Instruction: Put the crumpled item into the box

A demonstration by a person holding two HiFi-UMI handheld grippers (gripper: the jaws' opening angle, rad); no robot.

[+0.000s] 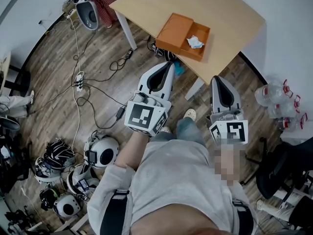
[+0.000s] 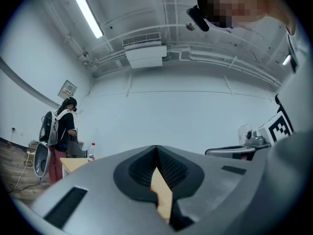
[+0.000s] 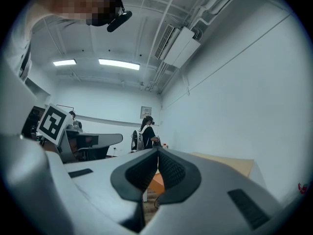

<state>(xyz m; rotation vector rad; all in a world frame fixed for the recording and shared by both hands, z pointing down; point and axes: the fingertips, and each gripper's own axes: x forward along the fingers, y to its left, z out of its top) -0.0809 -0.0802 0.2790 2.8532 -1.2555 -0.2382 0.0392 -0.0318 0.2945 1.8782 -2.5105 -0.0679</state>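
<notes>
Likely light, soft crumpled item (image 1: 195, 42) lies in box (image 1: 174, 31); pinch a raised fold. Both left claw (image 1: 169, 67) and right claw (image 1: 216, 82) pressed together, empty.

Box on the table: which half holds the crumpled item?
The right half, the open tray holding the crumpled item; the left half shows only a flat top.
</notes>
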